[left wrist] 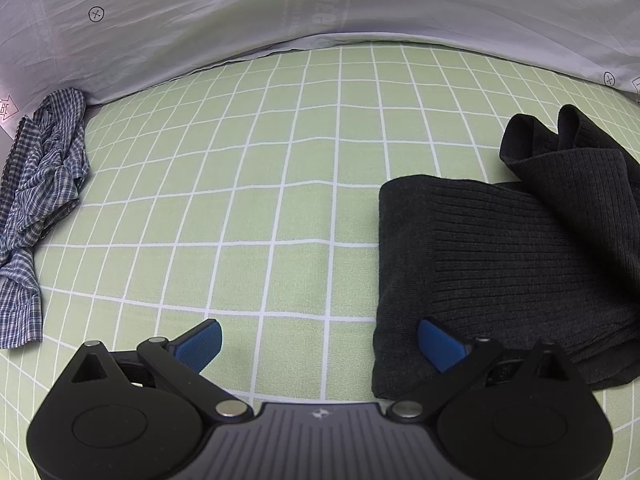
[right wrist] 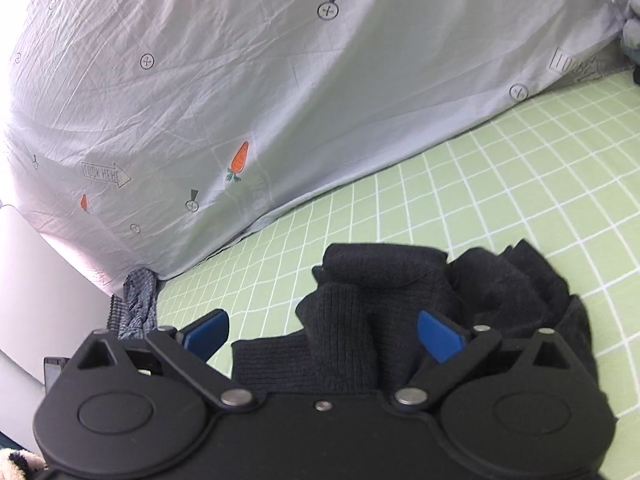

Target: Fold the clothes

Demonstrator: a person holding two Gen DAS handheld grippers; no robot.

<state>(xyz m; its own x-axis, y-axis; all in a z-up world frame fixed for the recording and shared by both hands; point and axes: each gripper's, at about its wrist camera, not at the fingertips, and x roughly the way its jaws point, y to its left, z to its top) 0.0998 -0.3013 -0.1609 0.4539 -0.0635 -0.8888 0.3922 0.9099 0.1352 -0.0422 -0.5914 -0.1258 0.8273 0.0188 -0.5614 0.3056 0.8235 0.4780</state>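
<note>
While both of our hand-held grippers stand spread apart and empty, the left hand-held gripper (left wrist: 318,346) hovers over the green checked bed (left wrist: 248,208) beside the folded dark sweater (left wrist: 500,264). Our right hand-held gripper (right wrist: 322,338) hangs above its bunched end, seemingly clear of it. A plaid garment (left wrist: 44,184) lies crumpled well to the left.

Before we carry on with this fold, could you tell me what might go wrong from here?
1. The dark knit sweater is only partly folded; a sleeve bunches loosely on top, so it may slump or unfold now that the right gripper stands open above it.
2. The left gripper is open with one pad over the sweater's edge; closing there might drag the neat fold askew.
</note>
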